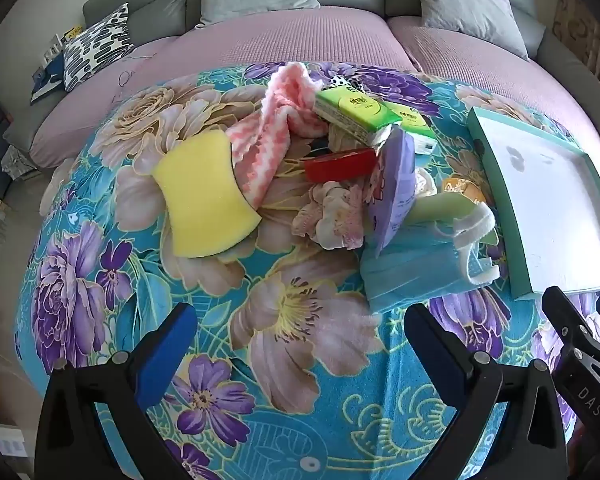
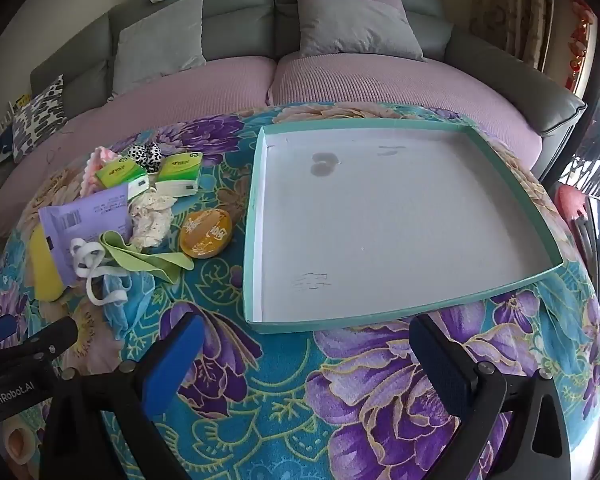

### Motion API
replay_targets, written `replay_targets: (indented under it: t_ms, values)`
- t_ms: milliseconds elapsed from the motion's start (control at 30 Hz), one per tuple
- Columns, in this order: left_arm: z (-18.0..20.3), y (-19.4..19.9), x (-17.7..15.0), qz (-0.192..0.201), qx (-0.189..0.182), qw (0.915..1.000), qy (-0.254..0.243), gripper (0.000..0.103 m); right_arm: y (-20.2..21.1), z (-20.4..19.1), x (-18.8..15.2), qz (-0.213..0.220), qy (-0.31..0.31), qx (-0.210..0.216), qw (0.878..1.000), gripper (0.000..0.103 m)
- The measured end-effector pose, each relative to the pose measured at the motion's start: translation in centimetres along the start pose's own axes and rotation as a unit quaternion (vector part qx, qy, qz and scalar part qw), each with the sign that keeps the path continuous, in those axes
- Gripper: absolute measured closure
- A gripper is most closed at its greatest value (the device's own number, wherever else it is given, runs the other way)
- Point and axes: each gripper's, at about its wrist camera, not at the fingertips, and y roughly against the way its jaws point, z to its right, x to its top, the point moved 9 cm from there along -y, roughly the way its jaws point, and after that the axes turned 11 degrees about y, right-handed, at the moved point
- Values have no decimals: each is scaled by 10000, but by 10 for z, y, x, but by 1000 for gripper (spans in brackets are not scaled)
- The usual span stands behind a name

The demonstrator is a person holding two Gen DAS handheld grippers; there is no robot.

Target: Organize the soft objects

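Your left gripper (image 1: pixel 300 344) stands spread wide with nothing between its blue pads (image 1: pixel 168 344), hanging above the floral cloth (image 1: pixel 292 320). Just ahead of its right finger lies the blue face mask (image 1: pixel 408 276), white ear loops (image 1: pixel 476 248) curled on its far edge. Farther ahead and to the left sits the yellow sponge (image 1: pixel 202 196), with the pink-and-white towel (image 1: pixel 272 140) draped behind it. Straight ahead, beyond the mask, is the heap: a purple packet (image 1: pixel 396 184) tilted on edge, a red flat item (image 1: pixel 340 164), a crumpled floral cloth piece (image 1: pixel 332 216) and two green tissue packs (image 1: pixel 352 114) on top. The teal-rimmed tray (image 1: pixel 496 200) lies off to the right of this gripper.

Your right gripper (image 2: pixel 306 344) is likewise fully parted and holds nothing. The tray (image 2: pixel 256 240) lies directly in front of it, its near rim just beyond the fingertips, with only faint stains on its white floor. To the left of this gripper, the pile shows again: the mask (image 2: pixel 120 304), a light green cloth strip (image 2: pixel 148 256), an orange round pouch (image 2: pixel 206 232) near the tray's left wall, and a lacy cream cloth (image 2: pixel 152 216). The left gripper's finger (image 2: pixel 40 340) reaches in from the left edge.
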Motion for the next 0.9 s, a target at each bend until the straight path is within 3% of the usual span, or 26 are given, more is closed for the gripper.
replay_targets:
  t_ms: [900]
  values:
    - [-5, -2, 0, -53, -169, 9997, 163, 0, -2, -2, -2, -6, 27, -40, 10000, 0]
